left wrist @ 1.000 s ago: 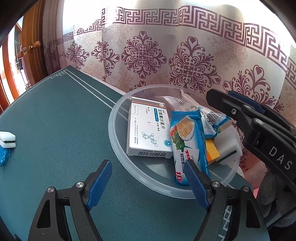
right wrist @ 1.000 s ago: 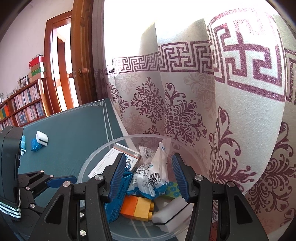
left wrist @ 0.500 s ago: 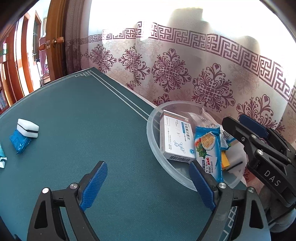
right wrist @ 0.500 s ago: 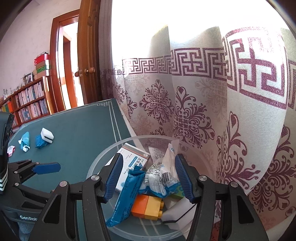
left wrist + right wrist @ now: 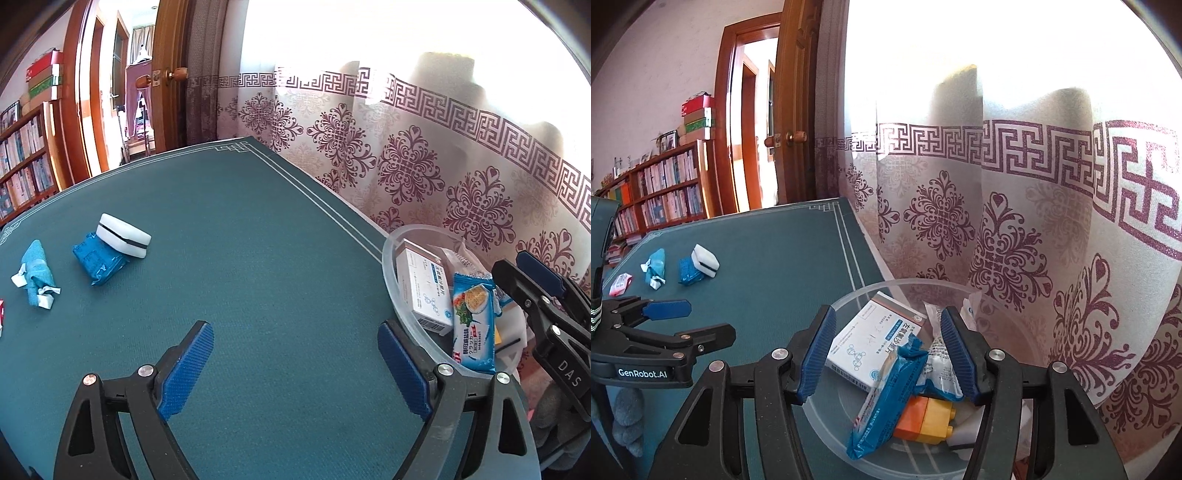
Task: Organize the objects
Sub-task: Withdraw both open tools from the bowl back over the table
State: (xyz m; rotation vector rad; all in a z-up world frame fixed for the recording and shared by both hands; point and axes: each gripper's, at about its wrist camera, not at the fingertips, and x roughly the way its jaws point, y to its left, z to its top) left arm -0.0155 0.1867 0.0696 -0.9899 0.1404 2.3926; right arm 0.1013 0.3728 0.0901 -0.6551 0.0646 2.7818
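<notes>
Both grippers are open and empty, the left gripper (image 5: 295, 369) having just swung away from the clear round plastic bowl (image 5: 391, 295) on its right toward the white sponge block (image 5: 123, 240) waiting ahead, while the right gripper (image 5: 886, 354) has let go above the bowl.

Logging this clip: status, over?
Left gripper open, empty, over mat. Right gripper open, empty above bowl. Four items, sponge among them, left on mat. Path clear.

Patterned curtain (image 5: 1015, 229) fills right of frame, sunlit. Wooden door (image 5: 798, 110) upper centre, round knob (image 5: 792, 138) showing. Bookshelf (image 5: 661, 188) far left, packed; boxes (image 5: 696, 118) stacked on top.
</notes>
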